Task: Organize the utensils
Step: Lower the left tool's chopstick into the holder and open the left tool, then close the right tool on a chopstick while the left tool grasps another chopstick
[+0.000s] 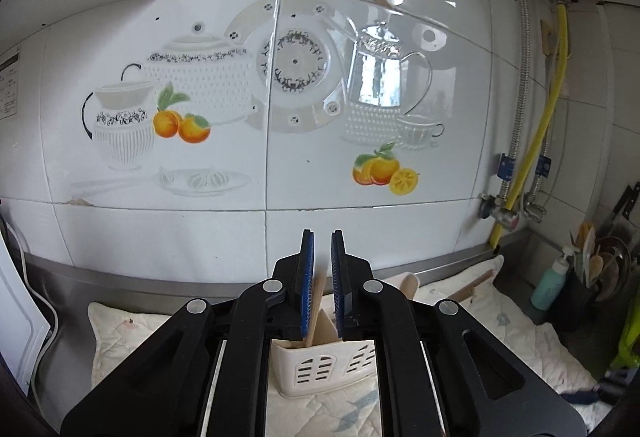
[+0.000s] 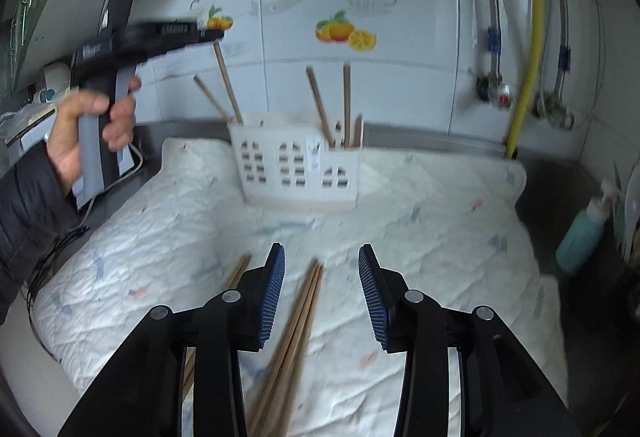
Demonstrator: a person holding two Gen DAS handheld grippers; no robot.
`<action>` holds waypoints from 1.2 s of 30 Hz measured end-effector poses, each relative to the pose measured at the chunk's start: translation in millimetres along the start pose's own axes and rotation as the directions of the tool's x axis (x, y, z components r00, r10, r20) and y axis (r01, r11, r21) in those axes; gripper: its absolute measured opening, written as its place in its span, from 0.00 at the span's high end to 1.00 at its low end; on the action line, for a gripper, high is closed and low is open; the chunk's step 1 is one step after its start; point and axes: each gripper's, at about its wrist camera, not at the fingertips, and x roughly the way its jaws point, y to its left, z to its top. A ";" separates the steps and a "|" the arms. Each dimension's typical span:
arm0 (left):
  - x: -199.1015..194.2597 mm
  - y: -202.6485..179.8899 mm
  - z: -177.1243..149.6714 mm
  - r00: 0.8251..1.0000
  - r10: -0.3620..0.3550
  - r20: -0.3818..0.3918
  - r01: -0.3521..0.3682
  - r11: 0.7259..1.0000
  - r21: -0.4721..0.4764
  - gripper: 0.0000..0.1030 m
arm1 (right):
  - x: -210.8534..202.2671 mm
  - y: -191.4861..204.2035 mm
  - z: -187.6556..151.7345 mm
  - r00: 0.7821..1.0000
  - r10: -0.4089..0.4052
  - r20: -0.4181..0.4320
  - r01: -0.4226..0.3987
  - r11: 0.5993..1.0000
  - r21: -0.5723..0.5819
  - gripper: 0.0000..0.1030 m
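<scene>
Four chopsticks (image 2: 347, 99) are already stood in the white holder (image 2: 298, 167) at frame centre, one clamped by the left hand-held gripper (image 1: 322, 269), while several loose chopsticks (image 2: 296, 333) are left on the quilted tabletop cloth (image 2: 420, 257) beneath the parted right hand-held gripper (image 2: 322, 293).

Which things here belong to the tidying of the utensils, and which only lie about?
For the job:
- left hand-held gripper, shut on a chopstick
- right hand-held gripper, open
- white utensil holder
- loose chopsticks on the quilted mat

Lying about:
- teal bottle
- yellow hose
</scene>
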 end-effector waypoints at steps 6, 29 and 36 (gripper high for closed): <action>-28.5 -8.7 1.2 1.000 -0.016 0.026 0.016 1.000 0.001 0.78 | -7.0 12.7 -53.1 0.997 -0.007 -0.077 0.009 0.999 0.032 0.65; -152.2 -19.4 -176.2 0.961 -0.102 -0.256 0.082 0.993 -0.088 0.74 | 7.8 23.3 -132.7 0.982 0.011 -0.190 0.013 0.992 0.127 0.90; -163.1 -29.7 -232.7 0.916 -0.150 -0.371 0.117 0.987 -0.110 0.74 | 13.7 29.7 -134.3 0.981 -0.009 -0.196 0.030 0.994 0.104 0.91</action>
